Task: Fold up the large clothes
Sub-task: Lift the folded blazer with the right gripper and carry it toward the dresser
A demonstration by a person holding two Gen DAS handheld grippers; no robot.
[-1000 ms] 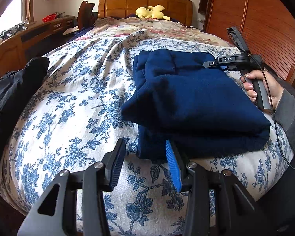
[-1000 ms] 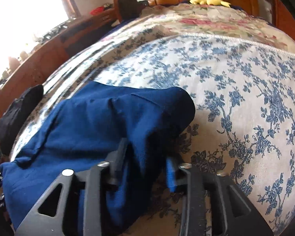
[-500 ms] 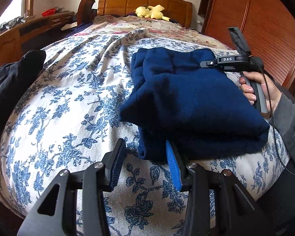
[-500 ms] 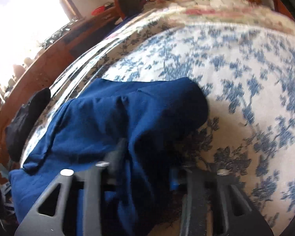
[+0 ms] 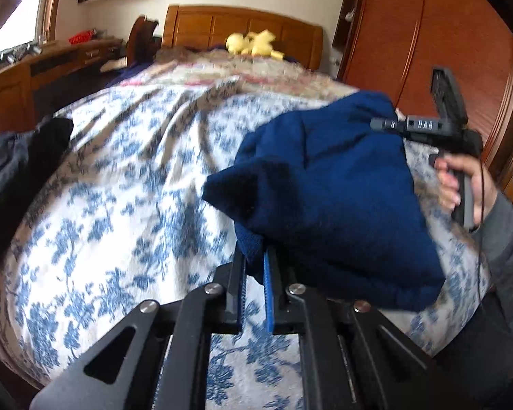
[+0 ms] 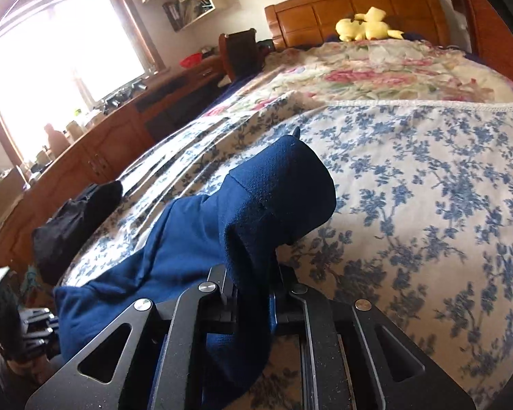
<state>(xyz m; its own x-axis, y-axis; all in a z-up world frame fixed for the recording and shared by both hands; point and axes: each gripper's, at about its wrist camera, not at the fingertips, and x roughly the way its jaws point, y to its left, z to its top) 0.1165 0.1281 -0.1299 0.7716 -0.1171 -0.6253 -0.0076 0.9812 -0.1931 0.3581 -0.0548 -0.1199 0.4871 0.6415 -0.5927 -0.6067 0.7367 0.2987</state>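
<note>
A folded navy blue garment [image 5: 328, 198] is lifted off the floral bedspread [image 5: 126, 184]. My left gripper [image 5: 254, 266] is shut on its near left corner. My right gripper [image 6: 253, 290] is shut on its far right edge, with cloth draped over and between the jaws. The right gripper also shows in the left wrist view [image 5: 383, 124], at the garment's far right, held by a hand. In the right wrist view the garment [image 6: 195, 239] hangs down to the left.
A black garment [image 5: 20, 157] lies at the bed's left edge; it also shows in the right wrist view [image 6: 71, 218]. A yellow plush toy [image 6: 366, 27] sits by the wooden headboard [image 5: 242, 30]. A wooden desk [image 6: 95, 147] runs along the left, a wardrobe [image 5: 461, 44] on the right.
My left gripper closed on the garment's near corner. Both grippers raised the folded garment off the bedspread.
</note>
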